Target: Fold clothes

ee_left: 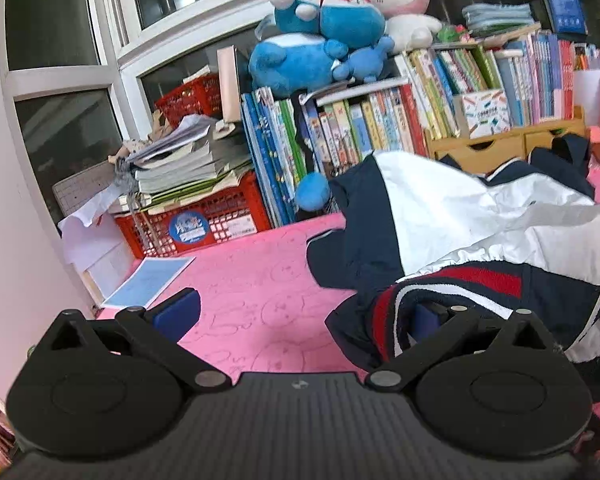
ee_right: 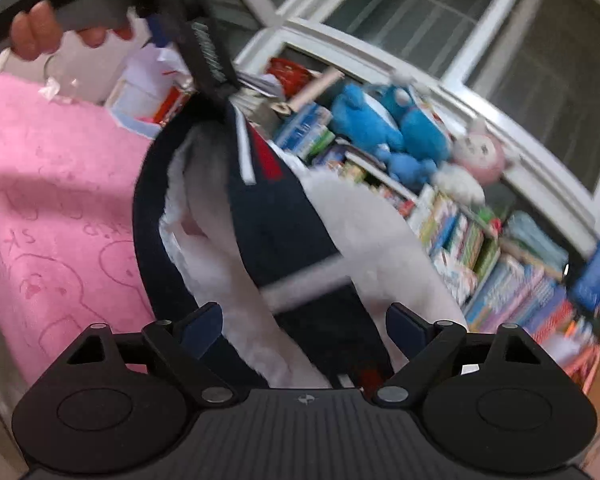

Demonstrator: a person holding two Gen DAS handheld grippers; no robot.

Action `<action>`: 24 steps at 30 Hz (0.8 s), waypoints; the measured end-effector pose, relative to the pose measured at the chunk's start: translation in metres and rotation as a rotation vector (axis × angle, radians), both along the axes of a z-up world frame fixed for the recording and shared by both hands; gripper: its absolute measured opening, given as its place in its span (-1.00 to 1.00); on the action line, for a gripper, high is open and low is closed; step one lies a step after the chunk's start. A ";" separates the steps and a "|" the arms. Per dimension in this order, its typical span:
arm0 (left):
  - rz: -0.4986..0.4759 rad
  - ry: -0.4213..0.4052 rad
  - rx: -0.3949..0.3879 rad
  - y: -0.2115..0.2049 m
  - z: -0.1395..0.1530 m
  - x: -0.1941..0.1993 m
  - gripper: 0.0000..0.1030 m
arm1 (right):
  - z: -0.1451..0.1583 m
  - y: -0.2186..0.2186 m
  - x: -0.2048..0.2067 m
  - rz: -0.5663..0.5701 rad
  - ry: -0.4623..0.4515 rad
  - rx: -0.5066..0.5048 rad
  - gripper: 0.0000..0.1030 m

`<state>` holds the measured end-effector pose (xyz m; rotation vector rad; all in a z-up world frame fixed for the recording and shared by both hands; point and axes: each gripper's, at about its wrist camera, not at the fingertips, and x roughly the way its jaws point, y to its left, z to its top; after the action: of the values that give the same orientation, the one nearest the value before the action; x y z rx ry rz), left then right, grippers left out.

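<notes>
Fingers [ee_left: 178, 312] of both grippers spread apart; navy-and-white jacket [ee_left: 452, 216], red-striped, lies crumpled on pink cloth [ee_left: 252, 276].

Child's room: plush toys [ee_left: 320, 40], picture books [ee_left: 380, 128].

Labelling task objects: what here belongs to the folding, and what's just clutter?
In the job: navy-and-white jacket, left gripper, right gripper, both open.
Lying about: plush toys, books, red crate, blue paper sheet, stacked papers.
</notes>
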<state>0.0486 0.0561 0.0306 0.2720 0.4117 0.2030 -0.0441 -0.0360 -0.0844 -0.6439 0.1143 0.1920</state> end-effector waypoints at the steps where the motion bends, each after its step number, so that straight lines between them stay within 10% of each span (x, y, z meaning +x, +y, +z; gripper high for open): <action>1: 0.005 0.000 0.005 0.000 -0.002 -0.001 1.00 | -0.002 0.007 0.003 -0.003 -0.015 -0.017 0.63; 7: 0.031 -0.014 -0.046 0.018 0.001 -0.006 1.00 | -0.008 0.019 0.020 -0.095 -0.100 -0.034 0.10; 13: 0.066 0.005 -0.123 0.038 -0.001 -0.003 1.00 | 0.005 -0.016 0.034 -0.235 -0.154 0.032 0.13; 24: 0.009 -0.051 -0.115 0.022 0.020 -0.010 1.00 | -0.025 0.058 0.004 0.023 -0.183 -0.091 0.48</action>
<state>0.0386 0.0777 0.0501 0.1518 0.3724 0.1936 -0.0397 0.0220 -0.1090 -0.7508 -0.0605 0.1497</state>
